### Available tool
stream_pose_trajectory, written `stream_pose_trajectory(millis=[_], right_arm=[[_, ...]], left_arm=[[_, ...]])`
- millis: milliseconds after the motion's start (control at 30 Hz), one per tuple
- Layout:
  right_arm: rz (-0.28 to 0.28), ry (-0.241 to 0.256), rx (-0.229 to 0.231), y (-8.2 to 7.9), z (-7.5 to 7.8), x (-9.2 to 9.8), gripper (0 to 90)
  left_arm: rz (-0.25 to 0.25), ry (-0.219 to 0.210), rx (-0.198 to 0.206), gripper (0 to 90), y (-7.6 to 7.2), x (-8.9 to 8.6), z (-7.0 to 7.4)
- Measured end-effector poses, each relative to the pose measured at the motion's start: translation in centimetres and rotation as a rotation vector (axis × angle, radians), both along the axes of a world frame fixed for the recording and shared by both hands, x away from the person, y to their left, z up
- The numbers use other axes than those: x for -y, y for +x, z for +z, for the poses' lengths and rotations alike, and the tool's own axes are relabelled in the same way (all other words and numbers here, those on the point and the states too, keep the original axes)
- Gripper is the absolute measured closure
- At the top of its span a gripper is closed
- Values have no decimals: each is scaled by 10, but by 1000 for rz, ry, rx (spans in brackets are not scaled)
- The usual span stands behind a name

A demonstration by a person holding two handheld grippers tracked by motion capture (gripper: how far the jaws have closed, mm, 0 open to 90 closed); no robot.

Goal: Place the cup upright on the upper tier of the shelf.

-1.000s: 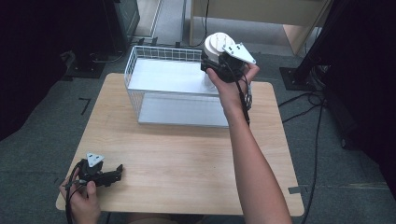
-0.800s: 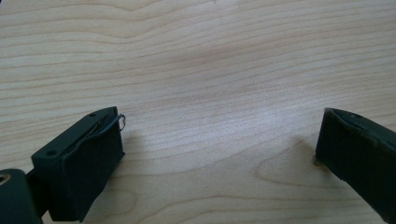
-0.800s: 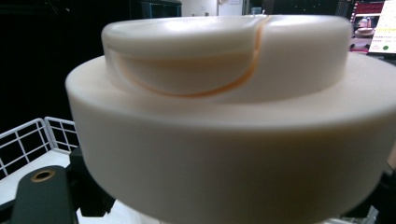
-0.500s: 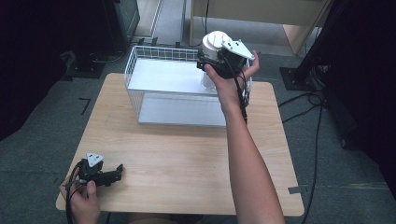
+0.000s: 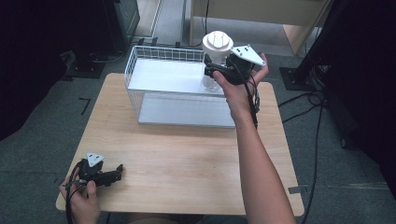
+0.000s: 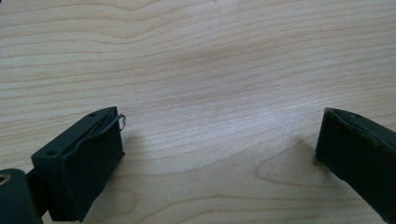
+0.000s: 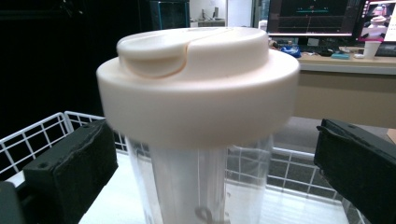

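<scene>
Right gripper (image 5: 215,71) sits over the wire basket (image 5: 140,60), jaws spread either side of the clear bottle (image 7: 201,186), not clamping. Bottle's cream lid (image 5: 218,42) is on. Left gripper (image 5: 112,176) rests on the table (image 5: 187,158), jaws apart, empty.

Overhead camera plus two tong-mounted close-ups

free: bare table (image 5: 187,158) front | blocked: wire basket (image 5: 140,74) walls, shaker bottle (image 5: 215,60) probably inside
</scene>
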State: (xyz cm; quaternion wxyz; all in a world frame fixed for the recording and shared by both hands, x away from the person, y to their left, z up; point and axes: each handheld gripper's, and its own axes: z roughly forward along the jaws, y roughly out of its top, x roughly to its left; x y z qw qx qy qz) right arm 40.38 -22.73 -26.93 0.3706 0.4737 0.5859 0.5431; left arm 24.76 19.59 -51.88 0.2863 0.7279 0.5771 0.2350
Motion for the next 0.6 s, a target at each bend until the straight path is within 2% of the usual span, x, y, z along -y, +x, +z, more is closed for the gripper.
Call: stream_pose_trajectory(millis=[200,600], right_arm=[[25,-6,5,-14,-9,7,0],[46,-21,12,-43,-35,25,0]], left_arm=[[0,0,0,11,0,0,0],[0,0,1,11,0,0,0]])
